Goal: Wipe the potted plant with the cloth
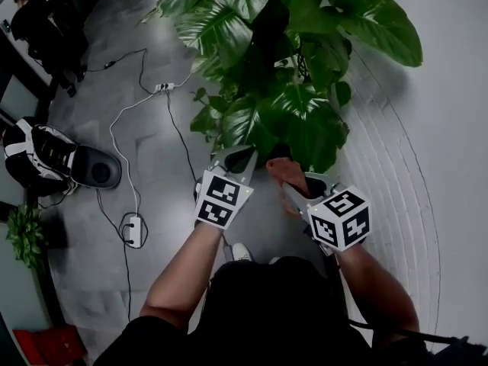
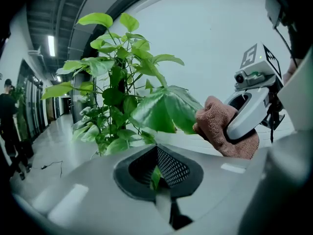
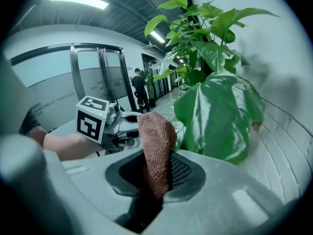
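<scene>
floor: power strip (image 1: 134, 231), cables (image 1: 112, 132) | black-and-white bag (image 1: 42, 155) | small plant (image 1: 25, 235) | corridor: person (image 2: 9, 116)

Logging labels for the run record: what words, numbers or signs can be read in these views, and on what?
No word, brand or number can be read.
Left marker cube: black-and-white square patterns only, no text.
Right marker cube: the same.
Glass wall: faint marks, too small and blurred to read.
Cloth and plant: no print.
</scene>
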Motion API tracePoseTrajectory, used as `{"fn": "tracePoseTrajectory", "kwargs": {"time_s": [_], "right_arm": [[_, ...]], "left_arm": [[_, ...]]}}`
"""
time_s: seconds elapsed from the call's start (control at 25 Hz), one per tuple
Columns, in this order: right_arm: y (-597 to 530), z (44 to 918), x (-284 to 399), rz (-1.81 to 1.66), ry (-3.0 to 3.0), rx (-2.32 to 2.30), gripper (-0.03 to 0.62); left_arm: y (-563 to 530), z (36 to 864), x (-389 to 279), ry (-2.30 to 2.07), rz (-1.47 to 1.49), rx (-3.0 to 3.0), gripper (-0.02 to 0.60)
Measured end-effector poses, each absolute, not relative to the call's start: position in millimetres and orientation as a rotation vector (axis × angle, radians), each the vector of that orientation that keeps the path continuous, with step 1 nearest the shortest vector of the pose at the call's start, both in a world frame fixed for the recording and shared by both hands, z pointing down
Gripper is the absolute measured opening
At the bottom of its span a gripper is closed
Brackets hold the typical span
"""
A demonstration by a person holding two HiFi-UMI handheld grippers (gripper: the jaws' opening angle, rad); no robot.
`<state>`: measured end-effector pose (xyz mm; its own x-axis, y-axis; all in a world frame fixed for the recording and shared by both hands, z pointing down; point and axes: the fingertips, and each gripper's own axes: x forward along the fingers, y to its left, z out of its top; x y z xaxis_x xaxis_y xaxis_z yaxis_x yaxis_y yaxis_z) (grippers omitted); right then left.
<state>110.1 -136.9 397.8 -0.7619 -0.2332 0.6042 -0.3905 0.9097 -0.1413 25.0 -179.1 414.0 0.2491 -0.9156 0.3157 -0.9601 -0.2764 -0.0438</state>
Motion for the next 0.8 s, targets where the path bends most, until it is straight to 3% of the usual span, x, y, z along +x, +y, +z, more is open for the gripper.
{"fn": "tracePoseTrajectory", "kwargs": {"time_s": [0.8], "right_arm": [[-49,408,192,0.283,-2.693,0.320,0.069]], "left_arm": [[-5,435,24,-2.003,0.381,1.928,0.017]]}}
